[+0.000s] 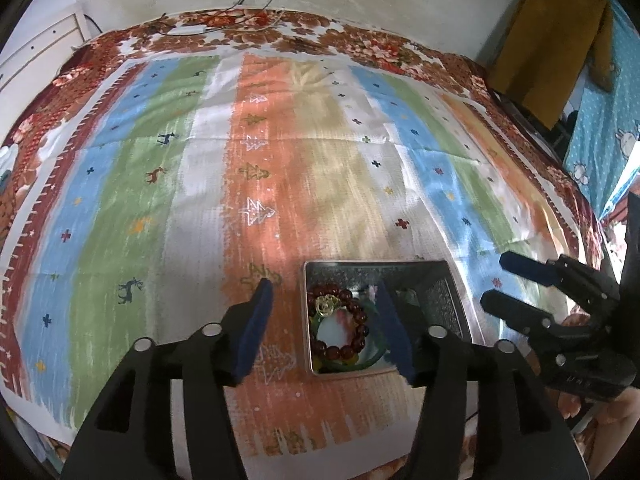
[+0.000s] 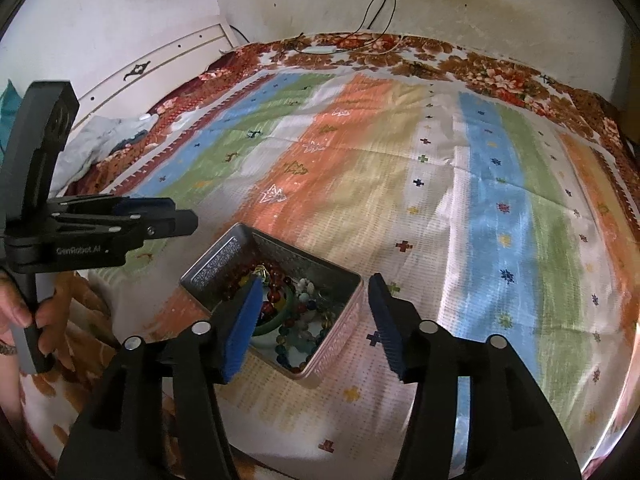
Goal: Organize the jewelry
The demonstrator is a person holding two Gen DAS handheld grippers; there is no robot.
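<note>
An open metal tin (image 1: 448, 280) (image 2: 340, 332) sits on the striped cloth near the front edge. It holds a dark red bead bracelet (image 1: 352, 344) (image 2: 276, 280), a gold charm (image 1: 326, 305), a green bangle (image 2: 280, 326) and several mixed bead strings (image 2: 308, 308). My left gripper (image 1: 326, 320) is open and empty, just above the tin's left half. My right gripper (image 2: 314, 320) is open and empty, over the tin. The right gripper also shows in the left wrist view (image 1: 496, 280), and the left gripper in the right wrist view (image 2: 176, 214).
A striped cloth (image 1: 280, 160) (image 2: 400, 160) covers a floral bedspread (image 1: 360, 40). A cable and white charger (image 1: 188, 30) lie at the far edge by the wall. A bundle of pale cloth (image 2: 100, 140) lies at the far left. A yellow garment (image 1: 552, 48) hangs at the right.
</note>
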